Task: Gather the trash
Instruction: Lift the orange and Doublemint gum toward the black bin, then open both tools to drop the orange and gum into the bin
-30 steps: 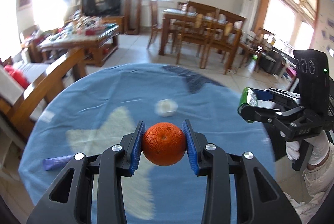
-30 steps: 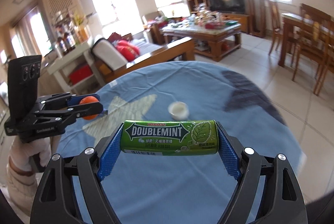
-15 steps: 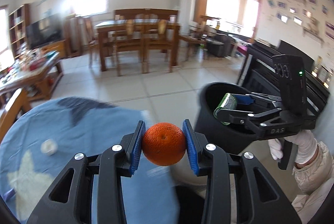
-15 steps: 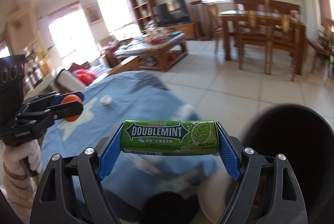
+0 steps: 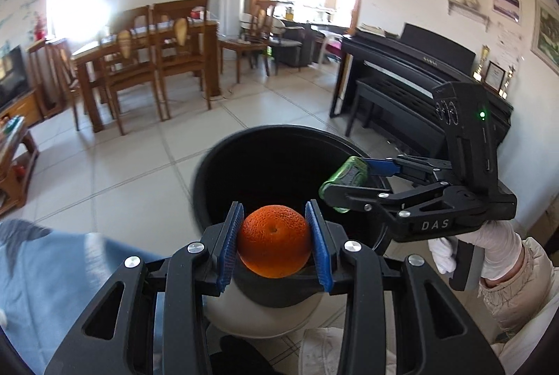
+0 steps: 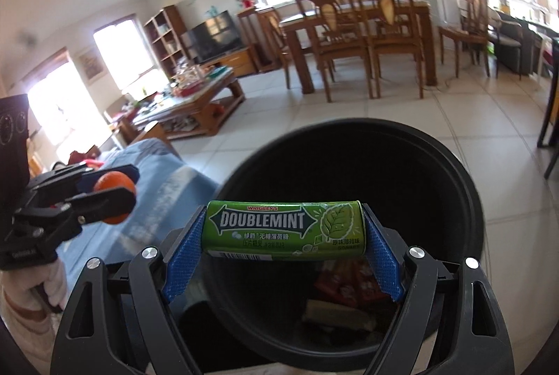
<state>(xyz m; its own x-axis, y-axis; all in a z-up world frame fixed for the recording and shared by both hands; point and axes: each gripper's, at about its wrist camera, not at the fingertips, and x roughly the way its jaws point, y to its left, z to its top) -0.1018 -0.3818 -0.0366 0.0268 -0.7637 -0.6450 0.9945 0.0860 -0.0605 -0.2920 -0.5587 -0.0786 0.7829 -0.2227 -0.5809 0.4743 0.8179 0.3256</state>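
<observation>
Left wrist view, nearest first: the left gripper [image 5: 274, 247] is seen with its jaws closed narrow on an orange [image 5: 274, 246], the blue pads pressed against its two sides. The fruit is round, so no long axis is noted; its small navel dimple is turned toward the camera. The orange is held above the near rim of a black bin [image 5: 265, 165], which stands on the tiled floor [image 5: 132, 165]. A blue-covered worktop [image 5: 45, 270] is visible at lower left, blurred.

Right wrist view: the right gripper [image 6: 283, 244] is seen with its jaws set wide and clamped on the two ends of a green mint pack [image 6: 283, 230]. The pack's long axis lies level and crosswise, spanning pad to pad, square to the line the gripper points along. Its printed face is turned toward the camera and slightly upward, lettering upright. The pack is held over the open mouth of the bin [image 6: 464, 179], just inside the near rim; wrappers [image 6: 346, 287] are seen at the bottom of the bin.

Each gripper is held by a white-gloved hand [image 5: 489, 249]. In the left view the mint pack [image 5: 344, 177] is seen end-on above the bin's right side.

Further back: dining table with chairs [image 6: 363, 36], then a black piano [image 5: 412, 88] by the wall.
</observation>
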